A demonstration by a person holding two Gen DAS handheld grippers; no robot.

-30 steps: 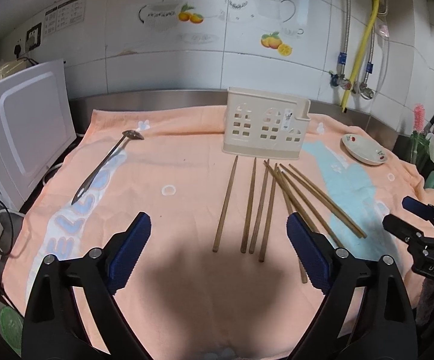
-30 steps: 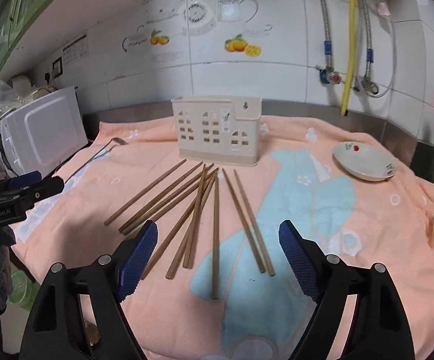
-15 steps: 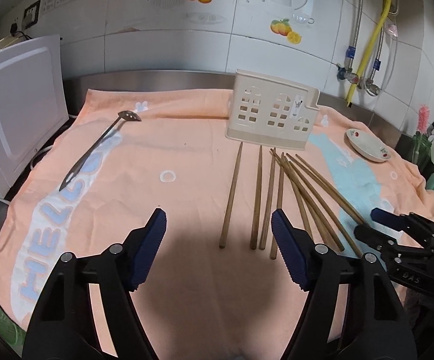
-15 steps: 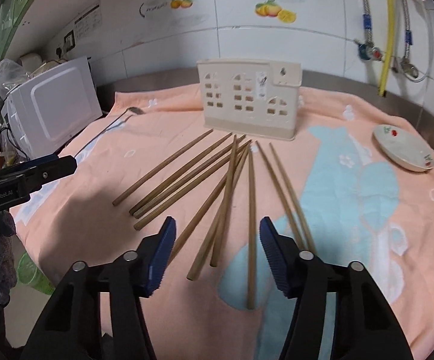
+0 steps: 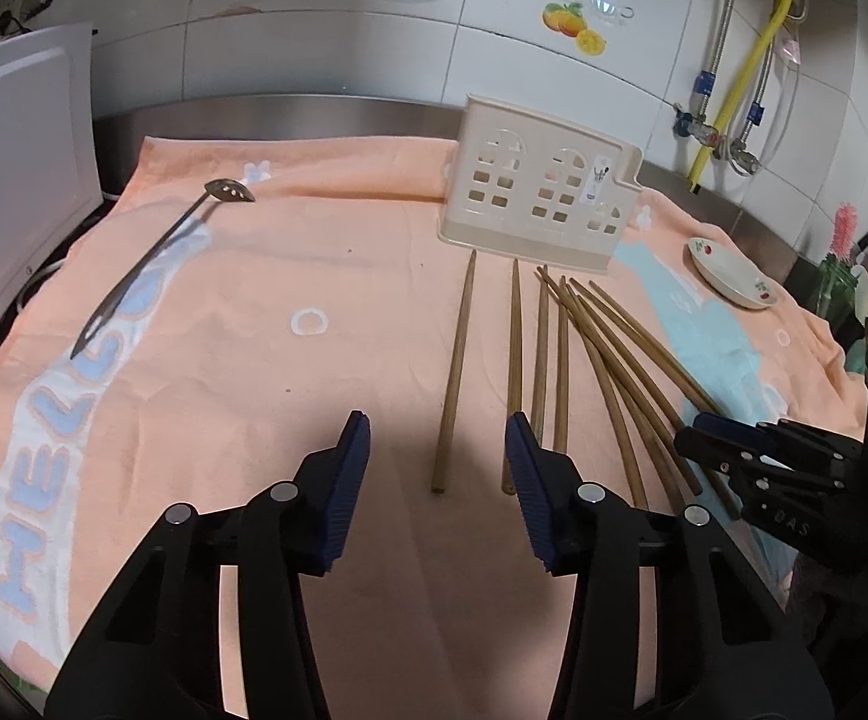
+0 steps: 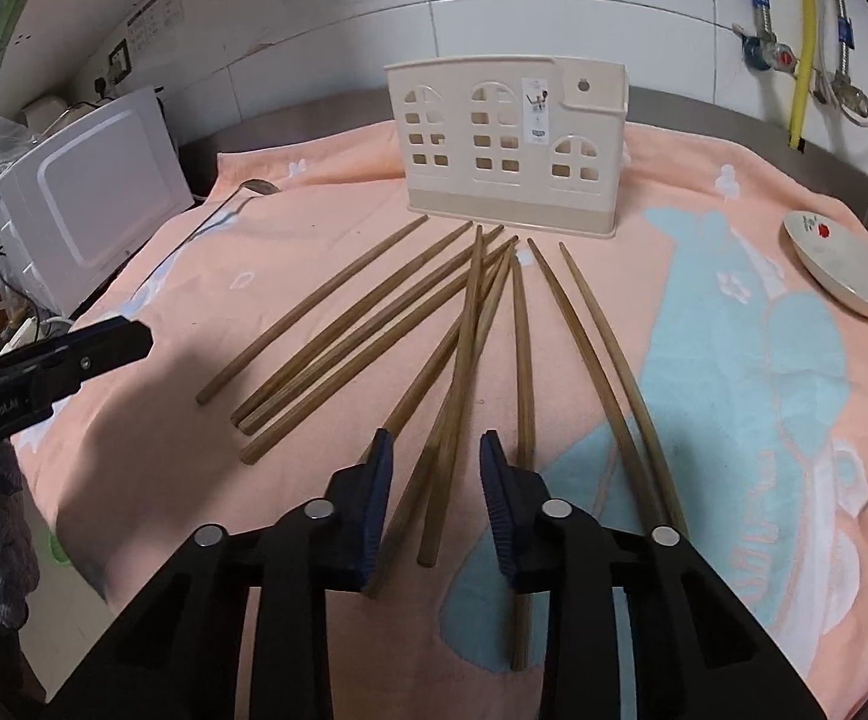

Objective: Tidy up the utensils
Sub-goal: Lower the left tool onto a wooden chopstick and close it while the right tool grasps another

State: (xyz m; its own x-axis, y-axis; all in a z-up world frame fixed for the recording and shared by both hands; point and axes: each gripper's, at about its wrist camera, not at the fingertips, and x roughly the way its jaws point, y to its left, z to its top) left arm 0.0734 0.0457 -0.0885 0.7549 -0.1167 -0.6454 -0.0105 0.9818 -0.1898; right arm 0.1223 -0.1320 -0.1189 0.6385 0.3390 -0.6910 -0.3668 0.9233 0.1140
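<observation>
Several wooden chopsticks lie fanned on the orange towel in front of a cream slotted utensil holder; both also show in the right wrist view, the chopsticks and the holder. A metal slotted spoon lies at the left. My left gripper is open, its tips astride the near end of the leftmost chopstick. My right gripper is open and narrow, its tips astride the near ends of two chopsticks.
A small white dish sits at the right on the towel. A white microwave stands at the left edge. Pipes and a tiled wall run behind. The towel covers the counter.
Both grippers have moved forward and down toward the chopsticks and have narrowed their opening. The chopsticks, holder and spoon have not moved.
</observation>
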